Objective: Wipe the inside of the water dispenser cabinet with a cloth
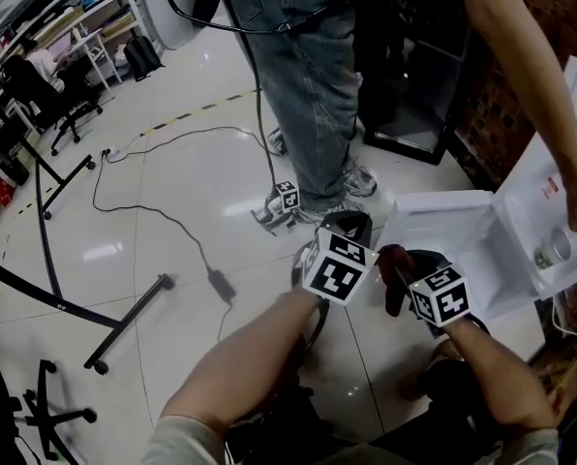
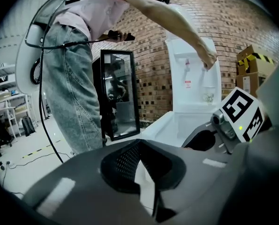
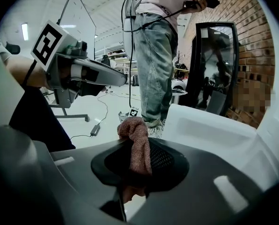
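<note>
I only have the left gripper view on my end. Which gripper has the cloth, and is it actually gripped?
Observer: The right gripper is shut on the reddish-brown terry cloth. A bunched end sticks up past the jaws.
Operator: Anything loose on the floor ahead?
Observer: A small black-and-white marker cube sits on the white tiled floor, beside the standing person's shoes.

A glossy white floor [image 1: 192,172] is shown. A black power adapter [image 1: 220,284] is laid near its centre. Stand legs [image 1: 129,316] are set at left and a water dispenser [image 1: 443,223] at right.
</note>
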`<move>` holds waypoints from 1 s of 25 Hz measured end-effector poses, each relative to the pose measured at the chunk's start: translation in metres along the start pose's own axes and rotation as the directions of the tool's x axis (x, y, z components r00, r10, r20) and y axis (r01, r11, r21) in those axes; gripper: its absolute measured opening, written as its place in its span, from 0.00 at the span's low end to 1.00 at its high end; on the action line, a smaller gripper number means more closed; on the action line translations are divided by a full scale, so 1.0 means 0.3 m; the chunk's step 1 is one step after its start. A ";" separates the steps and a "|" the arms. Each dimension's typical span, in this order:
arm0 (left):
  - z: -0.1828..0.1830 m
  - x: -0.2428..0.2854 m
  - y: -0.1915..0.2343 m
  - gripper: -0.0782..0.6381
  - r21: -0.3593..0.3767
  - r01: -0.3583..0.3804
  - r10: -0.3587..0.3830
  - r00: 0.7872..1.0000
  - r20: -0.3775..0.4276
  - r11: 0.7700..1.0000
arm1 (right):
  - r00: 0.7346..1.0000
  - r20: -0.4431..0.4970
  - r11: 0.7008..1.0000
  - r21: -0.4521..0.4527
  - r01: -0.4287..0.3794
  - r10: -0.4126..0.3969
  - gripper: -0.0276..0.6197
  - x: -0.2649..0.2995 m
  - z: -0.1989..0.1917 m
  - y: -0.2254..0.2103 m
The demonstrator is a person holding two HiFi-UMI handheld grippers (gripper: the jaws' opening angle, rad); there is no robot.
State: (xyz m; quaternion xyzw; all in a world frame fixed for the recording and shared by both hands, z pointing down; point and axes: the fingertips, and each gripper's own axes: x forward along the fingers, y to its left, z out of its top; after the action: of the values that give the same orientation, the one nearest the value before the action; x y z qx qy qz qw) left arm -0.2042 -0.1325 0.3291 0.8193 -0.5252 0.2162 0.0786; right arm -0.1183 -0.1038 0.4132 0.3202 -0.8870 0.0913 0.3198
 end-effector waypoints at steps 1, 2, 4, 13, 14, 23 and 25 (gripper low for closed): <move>0.003 -0.003 -0.009 0.11 -0.004 0.004 -0.004 1.000 0.005 1.000 | 1.000 -0.002 1.000 -0.004 -0.002 0.002 0.19 -0.006 -0.002 0.006; 0.007 -0.004 -0.020 0.11 -0.006 0.009 -0.009 1.000 0.010 1.000 | 1.000 -0.003 1.000 -0.008 -0.003 0.003 0.19 -0.012 -0.004 0.010; 0.016 -0.008 -0.039 0.11 0.001 0.018 -0.018 1.000 0.019 1.000 | 1.000 -0.001 1.000 -0.013 -0.004 0.004 0.19 -0.022 -0.004 0.014; 0.026 -0.025 -0.030 0.11 0.030 0.023 -0.024 0.999 0.023 0.999 | 1.000 0.003 1.000 -0.023 -0.011 0.011 0.19 -0.015 0.019 0.028; 0.027 -0.024 -0.030 0.11 0.031 0.025 -0.025 0.999 0.023 0.999 | 1.000 0.002 1.000 -0.023 -0.011 0.011 0.19 -0.015 0.018 0.028; 0.022 -0.014 -0.043 0.11 0.048 0.041 -0.042 0.999 0.017 0.998 | 1.000 -0.015 0.999 -0.027 -0.020 0.019 0.19 -0.004 0.005 0.027; 0.020 -0.012 -0.043 0.11 0.052 0.042 -0.043 0.999 0.014 0.998 | 1.000 -0.015 0.999 -0.027 -0.021 0.021 0.19 -0.002 0.005 0.026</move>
State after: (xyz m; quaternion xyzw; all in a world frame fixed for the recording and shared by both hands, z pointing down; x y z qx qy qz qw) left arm -0.1923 -0.1263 0.3233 0.8336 -0.5025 0.2219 0.0577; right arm -0.1235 -0.0979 0.4120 0.3060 -0.8892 0.0849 0.3295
